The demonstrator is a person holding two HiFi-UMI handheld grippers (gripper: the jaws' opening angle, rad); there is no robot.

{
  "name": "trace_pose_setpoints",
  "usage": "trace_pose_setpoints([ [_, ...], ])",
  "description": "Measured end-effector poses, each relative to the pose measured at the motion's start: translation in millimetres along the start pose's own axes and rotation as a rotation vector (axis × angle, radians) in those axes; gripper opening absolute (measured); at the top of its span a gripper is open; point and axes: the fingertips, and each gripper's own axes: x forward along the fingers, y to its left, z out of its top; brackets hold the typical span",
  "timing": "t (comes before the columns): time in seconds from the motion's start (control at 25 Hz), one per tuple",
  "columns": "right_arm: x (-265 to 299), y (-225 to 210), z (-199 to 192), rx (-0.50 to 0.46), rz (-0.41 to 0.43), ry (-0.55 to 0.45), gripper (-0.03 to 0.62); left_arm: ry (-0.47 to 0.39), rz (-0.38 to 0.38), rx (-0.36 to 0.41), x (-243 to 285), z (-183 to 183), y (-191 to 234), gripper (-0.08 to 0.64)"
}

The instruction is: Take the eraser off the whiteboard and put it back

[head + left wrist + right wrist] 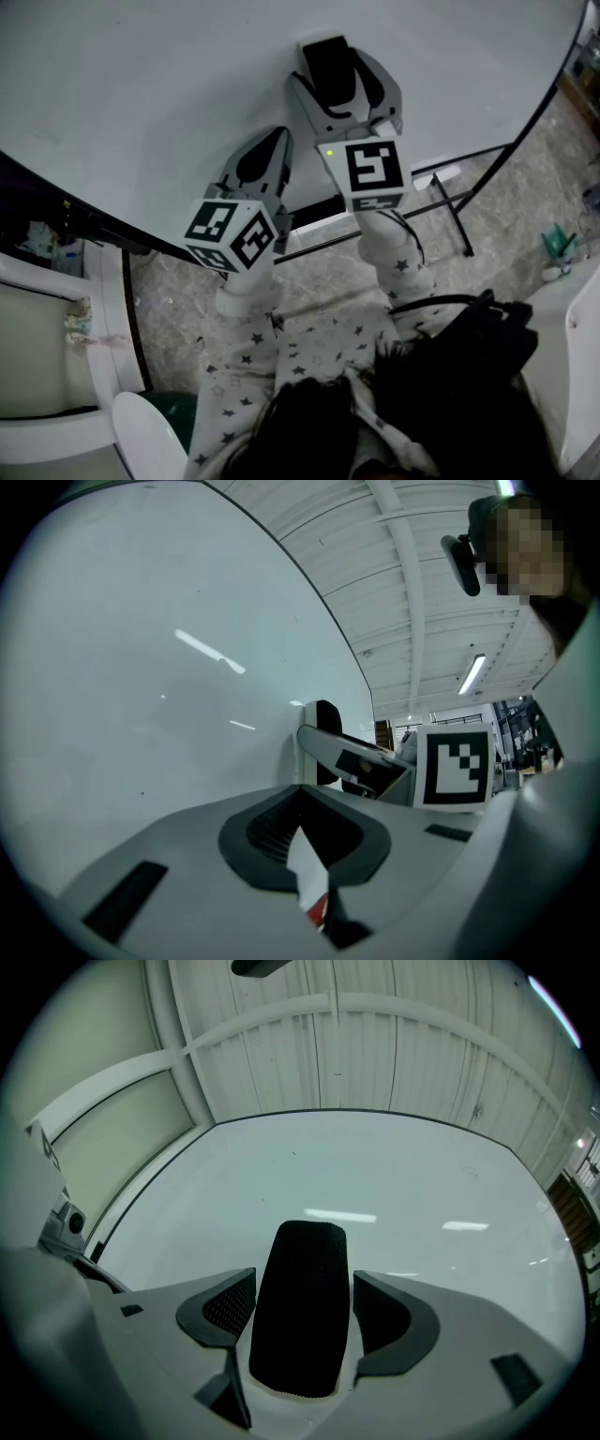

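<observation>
A black eraser (328, 61) (305, 1335) lies flat against the big whiteboard (141, 94) (375, 1176). My right gripper (343, 86) (302, 1283) straddles it, one jaw on each side. A thin gap shows between each dark pad and the eraser's edges, so the jaws are open around it. My left gripper (265, 155) (305, 832) hovers just left of and below the right one, near the board, with its jaws together and nothing held. From the left gripper view the eraser (325, 733) appears end-on behind the right gripper's jaw.
The board's black stand legs (459, 206) cross the marbled floor at right. A white seat and bench (56, 328) stand at lower left. A dark bag (469, 347) hangs by the person's body. A green object (558, 242) lies on the floor far right.
</observation>
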Motion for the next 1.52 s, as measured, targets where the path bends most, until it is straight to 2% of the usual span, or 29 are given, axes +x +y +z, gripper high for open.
trace_pose_setpoints([
  [0.12,1,2,0,0.015,0.016,-0.004,0.331,0.003,-0.006,-0.003,1,-1,-1,0.000],
  [0.36,1,4,0,0.055,0.030,-0.009,0.333,0.004,-0.004,-0.013,1,-1,6,0.002],
  [0.52,1,8,-2,0.065,0.041,0.010,0.331,0.003,0.012,-0.028,-2,1,21,0.002],
  [0.76,-4,16,-17,0.139,0.098,0.076,0.330,0.007,0.015,-0.030,0,-5,29,0.000],
  [0.84,-5,19,-23,0.144,0.118,0.107,0.214,0.001,0.010,-0.040,0,-4,32,0.002],
  [1.08,-12,35,-45,0.222,0.220,0.205,0.023,-0.008,-0.010,-0.053,4,-6,34,0.001],
  [1.12,-17,35,-44,0.237,0.239,0.205,0.008,-0.009,-0.018,-0.052,4,-6,28,0.002],
  [1.32,-70,22,-25,0.295,0.341,0.208,0.008,-0.004,-0.049,-0.030,0,-6,-38,0.002],
  [1.4,-74,27,-31,0.312,0.369,0.230,0.008,0.005,-0.056,-0.035,-1,-11,-39,0.002],
  [1.52,-57,45,-50,0.333,0.408,0.269,0.008,0.021,-0.061,-0.053,1,-20,-13,0.001],
])
